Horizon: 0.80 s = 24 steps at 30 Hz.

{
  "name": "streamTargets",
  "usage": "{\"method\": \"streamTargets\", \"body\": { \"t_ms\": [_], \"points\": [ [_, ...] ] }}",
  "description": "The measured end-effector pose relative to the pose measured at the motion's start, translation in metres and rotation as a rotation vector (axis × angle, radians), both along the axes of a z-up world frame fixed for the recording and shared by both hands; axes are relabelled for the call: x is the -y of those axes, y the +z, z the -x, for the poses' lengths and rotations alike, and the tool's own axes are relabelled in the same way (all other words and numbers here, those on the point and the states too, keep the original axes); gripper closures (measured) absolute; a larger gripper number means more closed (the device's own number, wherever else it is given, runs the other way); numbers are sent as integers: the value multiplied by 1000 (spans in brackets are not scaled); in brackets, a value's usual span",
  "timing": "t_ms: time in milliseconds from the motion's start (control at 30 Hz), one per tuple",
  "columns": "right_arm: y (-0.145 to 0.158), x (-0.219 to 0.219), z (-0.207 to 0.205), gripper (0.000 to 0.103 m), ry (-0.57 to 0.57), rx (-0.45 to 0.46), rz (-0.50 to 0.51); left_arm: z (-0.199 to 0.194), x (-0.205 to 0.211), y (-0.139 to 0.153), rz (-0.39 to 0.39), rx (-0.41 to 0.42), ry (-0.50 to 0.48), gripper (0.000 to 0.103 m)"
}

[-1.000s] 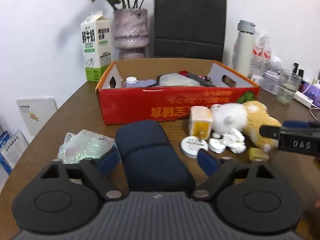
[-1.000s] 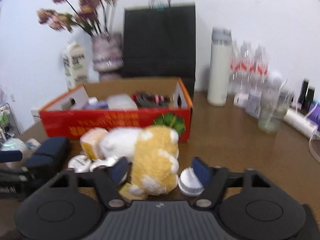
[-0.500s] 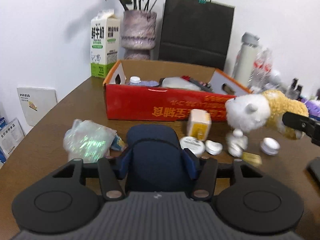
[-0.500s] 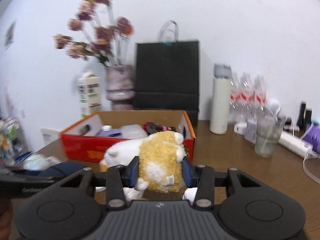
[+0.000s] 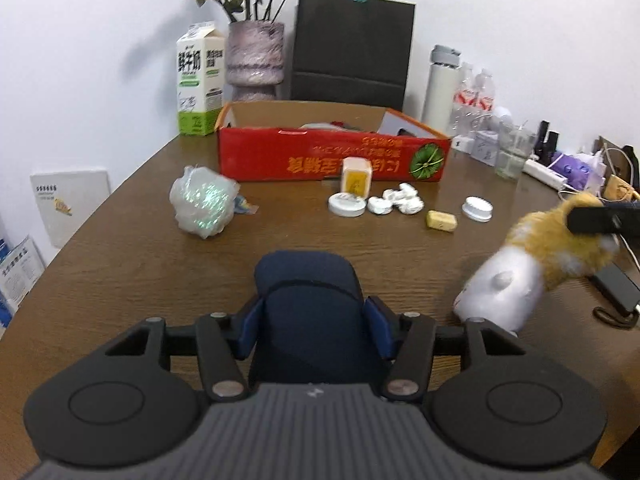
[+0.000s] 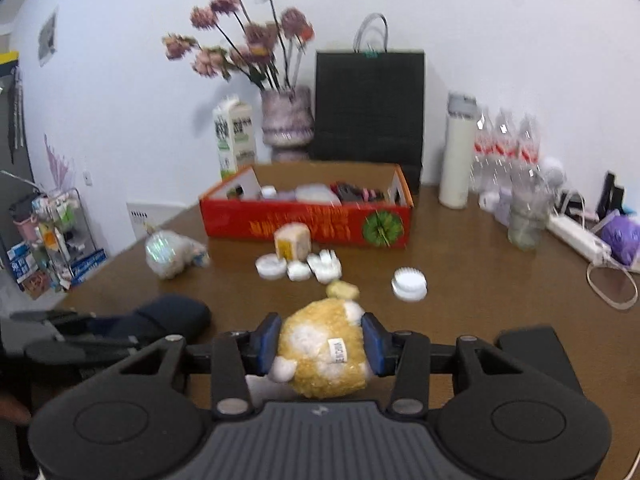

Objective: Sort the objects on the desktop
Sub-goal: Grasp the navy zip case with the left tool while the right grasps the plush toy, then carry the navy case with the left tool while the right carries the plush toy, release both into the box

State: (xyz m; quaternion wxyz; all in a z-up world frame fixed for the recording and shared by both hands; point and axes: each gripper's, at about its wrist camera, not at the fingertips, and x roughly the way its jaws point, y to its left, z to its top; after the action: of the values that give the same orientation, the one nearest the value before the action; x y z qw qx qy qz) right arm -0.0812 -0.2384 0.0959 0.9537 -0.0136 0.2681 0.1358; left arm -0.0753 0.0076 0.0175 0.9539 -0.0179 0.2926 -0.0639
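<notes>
My left gripper (image 5: 311, 322) is shut on a dark blue soft case (image 5: 308, 300) and holds it near the table's front; the case also shows in the right wrist view (image 6: 168, 318). My right gripper (image 6: 320, 342) is shut on a yellow and white plush toy (image 6: 324, 348), which also shows at the right in the left wrist view (image 5: 532, 264). A red cardboard box (image 5: 332, 156) with several items stands at the back. Small white lids (image 5: 394, 202), a yellow cube box (image 5: 356, 174), a yellow bar (image 5: 441, 220) and a shiny plastic bag (image 5: 202, 206) lie in front of it.
Behind the box stand a milk carton (image 5: 199, 80), a flower vase (image 5: 255, 60) and a black paper bag (image 5: 352, 44). At the right are a white flask (image 5: 440, 88), water bottles, a glass (image 5: 512, 152), a power strip and a black phone (image 5: 618, 288).
Both grippers pulled back toward the table's front with their loads. The plush toy went from in front of the box to low at the near right. The blue case came along too.
</notes>
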Motion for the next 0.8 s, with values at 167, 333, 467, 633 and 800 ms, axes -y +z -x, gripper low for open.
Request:
{"method": "streamTargets", "body": {
  "t_ms": [167,333,467,633,800],
  "points": [
    [-3,-12,-40,65,-50,27,-23,0,2,-8,-6,-18,-8,44],
    [-15,-34,-96,75,-81,-2,-2,-4,5,-10,-37,-1,-32,39],
    [-35,-59,-129,68,-92,30,51,-14,9,-11,-61,2,-44,30],
    [-39,-53,-138,48,-77,42,-7,-33,10,-13,-35,-8,-45,25],
    [-52,-28,-147,40,-109,-85,-76,-46,7,-22,-1,-55,-44,31]
  ]
}}
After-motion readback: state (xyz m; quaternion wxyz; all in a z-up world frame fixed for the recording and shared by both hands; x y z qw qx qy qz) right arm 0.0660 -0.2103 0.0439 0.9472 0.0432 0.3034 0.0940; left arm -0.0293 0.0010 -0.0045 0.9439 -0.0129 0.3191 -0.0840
